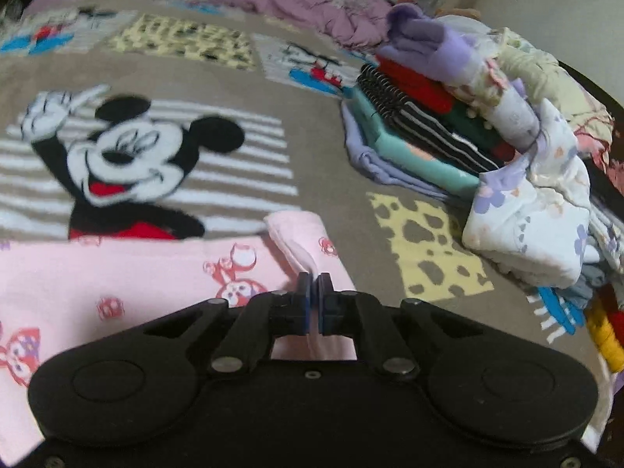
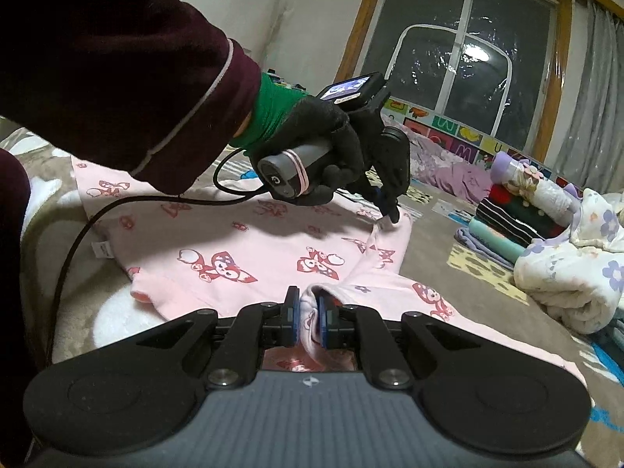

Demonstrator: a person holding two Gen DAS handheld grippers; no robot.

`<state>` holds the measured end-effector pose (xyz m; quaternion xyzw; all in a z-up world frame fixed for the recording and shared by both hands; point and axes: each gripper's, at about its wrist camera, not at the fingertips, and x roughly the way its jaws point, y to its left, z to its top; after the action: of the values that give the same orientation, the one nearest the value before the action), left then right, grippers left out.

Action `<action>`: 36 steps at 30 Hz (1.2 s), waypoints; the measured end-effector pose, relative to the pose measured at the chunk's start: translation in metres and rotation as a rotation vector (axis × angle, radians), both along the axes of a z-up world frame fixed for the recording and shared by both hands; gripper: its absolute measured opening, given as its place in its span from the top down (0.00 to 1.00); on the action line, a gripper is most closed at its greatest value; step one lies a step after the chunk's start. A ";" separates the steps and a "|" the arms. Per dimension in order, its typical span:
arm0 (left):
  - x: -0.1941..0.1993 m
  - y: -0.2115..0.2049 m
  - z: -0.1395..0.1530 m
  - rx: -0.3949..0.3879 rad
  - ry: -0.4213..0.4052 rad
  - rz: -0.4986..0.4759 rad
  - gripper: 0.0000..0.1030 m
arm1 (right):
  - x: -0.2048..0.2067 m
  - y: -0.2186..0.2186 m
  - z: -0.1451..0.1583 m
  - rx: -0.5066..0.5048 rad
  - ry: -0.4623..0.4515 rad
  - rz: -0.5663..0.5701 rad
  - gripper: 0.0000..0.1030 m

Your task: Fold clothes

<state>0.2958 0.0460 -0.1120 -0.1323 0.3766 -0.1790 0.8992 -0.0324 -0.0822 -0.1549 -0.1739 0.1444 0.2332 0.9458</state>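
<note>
A pink garment (image 1: 136, 273) printed with red cartoon figures lies spread on a brown cartoon-mouse blanket (image 1: 312, 124). My left gripper (image 1: 315, 286) is shut on a thin fold at the garment's edge, with cloth showing between its blue pads. In the right wrist view the same garment (image 2: 241, 245) lies flat. A gloved hand (image 2: 323, 144) in a dark red sleeve holds the left gripper (image 2: 390, 214) down at the garment's far right edge. My right gripper (image 2: 307, 312) is shut on a bunched-up part of the near edge.
A stack of folded clothes (image 1: 421, 132) (image 2: 514, 214) stands on the right, with a white floral bundle (image 1: 538, 226) (image 2: 565, 273) in front of it. Crumpled purple bedding (image 1: 304, 4) lies at the back. A black cable (image 2: 78, 234) trails over the blanket on the left.
</note>
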 end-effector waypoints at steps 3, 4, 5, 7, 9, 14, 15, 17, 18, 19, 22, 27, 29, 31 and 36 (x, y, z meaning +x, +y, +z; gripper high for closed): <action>-0.001 0.003 0.007 0.006 -0.025 0.000 0.99 | -0.003 0.003 0.002 -0.022 -0.026 0.012 0.89; -0.001 0.003 0.007 0.017 -0.030 -0.003 0.99 | -0.005 0.005 0.002 -0.029 -0.033 0.019 0.89; -0.001 0.003 0.007 0.026 -0.032 -0.006 0.99 | -0.006 0.006 0.002 -0.037 -0.039 0.026 0.89; 0.000 0.004 0.006 0.042 -0.030 -0.008 0.99 | -0.008 0.010 0.002 -0.057 -0.049 0.039 0.89; 0.000 0.003 0.003 0.068 -0.028 -0.007 0.99 | -0.007 0.013 0.000 -0.078 -0.044 0.045 0.89; 0.000 0.002 -0.009 0.127 -0.021 -0.005 0.99 | 0.000 0.015 -0.006 -0.104 0.009 0.057 0.89; 0.000 0.002 -0.011 0.140 -0.020 -0.002 0.98 | 0.002 0.015 -0.007 -0.098 0.021 0.058 0.88; 0.000 0.002 -0.013 0.167 -0.024 0.005 0.95 | 0.004 0.015 -0.008 -0.085 0.046 0.059 0.86; -0.001 0.002 -0.012 0.178 -0.029 0.010 0.91 | 0.005 0.014 -0.008 -0.079 0.058 0.060 0.86; -0.003 0.004 -0.008 0.185 -0.041 0.017 0.86 | 0.006 0.014 -0.008 -0.077 0.061 0.061 0.86; -0.012 0.006 0.003 0.203 -0.076 0.036 0.85 | 0.006 0.013 -0.007 -0.072 0.067 0.061 0.86; -0.050 -0.011 0.030 0.255 -0.139 -0.027 0.85 | 0.006 0.008 -0.002 -0.049 0.066 0.049 0.68; -0.068 -0.025 0.037 0.279 -0.150 -0.084 0.85 | 0.004 0.005 0.002 -0.032 0.057 0.041 0.56; -0.085 -0.044 0.045 0.291 -0.159 -0.163 0.82 | 0.002 0.003 0.005 -0.020 0.056 0.040 0.53; -0.122 -0.120 0.060 0.381 -0.170 -0.422 0.82 | -0.002 0.004 0.004 -0.016 0.076 0.063 0.51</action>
<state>0.1740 -0.0737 -0.0516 0.1353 0.3459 -0.2985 0.8792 -0.0343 -0.0782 -0.1514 -0.1769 0.1763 0.2681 0.9305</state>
